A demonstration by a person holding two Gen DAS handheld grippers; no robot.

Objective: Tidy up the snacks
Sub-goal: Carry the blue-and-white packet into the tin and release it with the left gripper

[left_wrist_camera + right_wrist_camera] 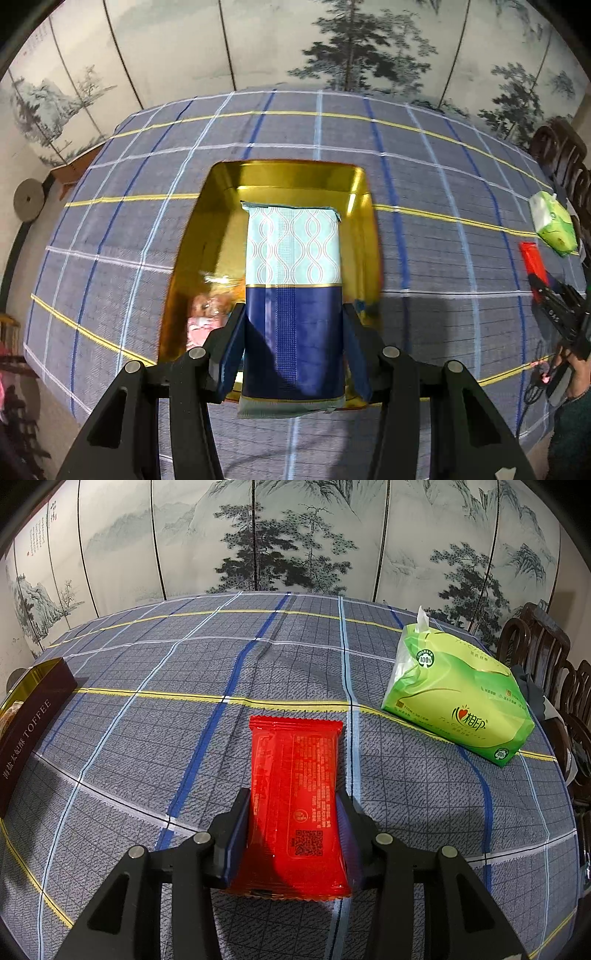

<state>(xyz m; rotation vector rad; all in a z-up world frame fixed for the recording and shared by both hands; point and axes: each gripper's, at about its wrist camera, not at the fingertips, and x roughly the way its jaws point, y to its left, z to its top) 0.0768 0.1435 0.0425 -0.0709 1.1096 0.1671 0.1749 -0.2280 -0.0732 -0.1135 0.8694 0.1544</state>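
Note:
My left gripper (293, 317) is shut on a snack packet (293, 280) with a pale patterned top half and a navy lower half; it hangs over the open gold tin (288, 173). A pink and orange wrapped snack (205, 314) lies in the tin's near left corner. My right gripper (293, 805) is shut on a red snack packet (295, 790) above the checked cloth. In the left wrist view the right gripper (535, 280) and the red packet (532, 258) show at the far right. The tin's brown side marked TOFFEE (29, 731) sits at the right wrist view's left edge.
A green tissue pack (458, 698) lies on the checked tablecloth (258, 657) at the back right, also in the left wrist view as the tissue pack (554, 225). Dark wooden chairs (546, 653) stand along the right edge. A painted folding screen (295, 535) stands behind the table.

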